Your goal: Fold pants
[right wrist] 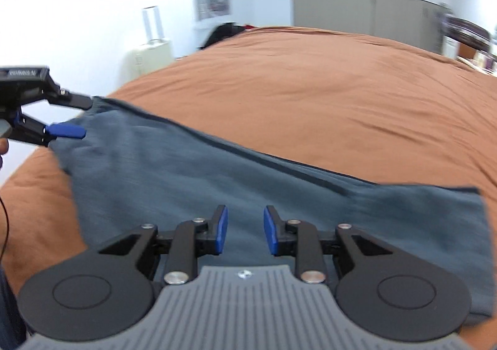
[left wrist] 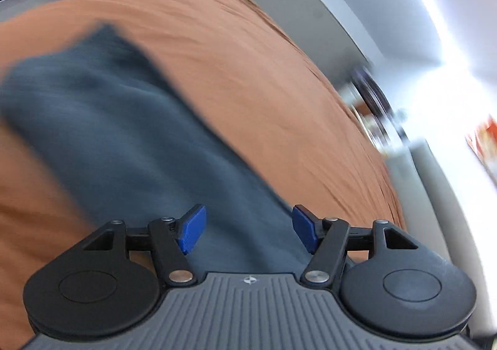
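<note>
Left wrist view: left gripper point(left wrist: 248, 230) hangs over the grey-blue pants point(left wrist: 124, 132), blue pads spread wide, nothing between them; picture blurred.
Pants: spread lengthwise on the rust-brown bedspread point(left wrist: 264, 76), apparently already doubled leg on leg, though the layering is hard to confirm.
Right wrist view: left gripper point(right wrist: 82, 117) at one end of the pants point(right wrist: 217, 182), jaws apart; right gripper point(right wrist: 245, 230) above the cloth near the other end, pads parted, empty.
Progress: early to middle; crosswise folds seem left to do.
</note>
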